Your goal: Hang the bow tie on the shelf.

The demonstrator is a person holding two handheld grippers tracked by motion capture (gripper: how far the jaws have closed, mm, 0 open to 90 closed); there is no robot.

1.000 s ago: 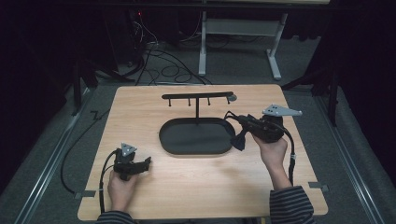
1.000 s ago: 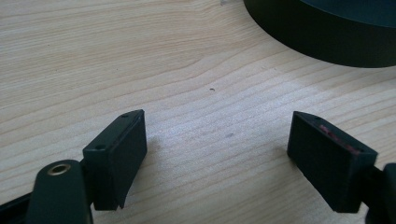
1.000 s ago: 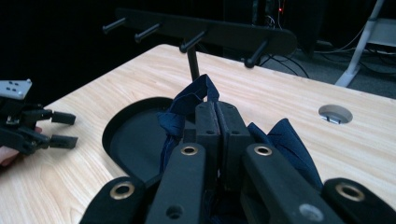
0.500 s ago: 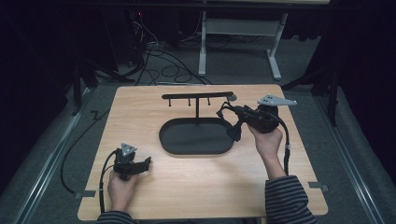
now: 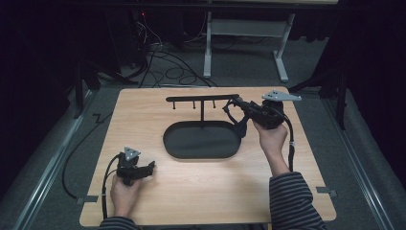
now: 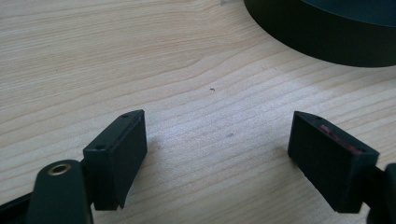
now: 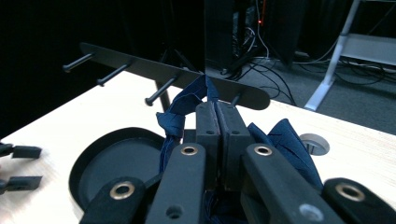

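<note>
A dark blue fabric loop is pinched between the jaws of my right gripper, and more folds of it bunch to the right of the jaws. In the high view the right gripper hovers by the right end of the black peg rack, with the fabric dangling below it. The rack's bar and its pegs lie just beyond the jaw tips. My left gripper rests on the table at the front left, and its fingers stand wide apart over bare wood.
A black oval tray sits mid-table under the rack, and its wall shows ahead of the left gripper. A round grommet is set in the tabletop near the right gripper. Cables and a desk frame lie on the floor beyond the table.
The right gripper has carried the blue fabric up and away from the tray's right edge toward the right end of the rack. The left gripper has stayed put.
</note>
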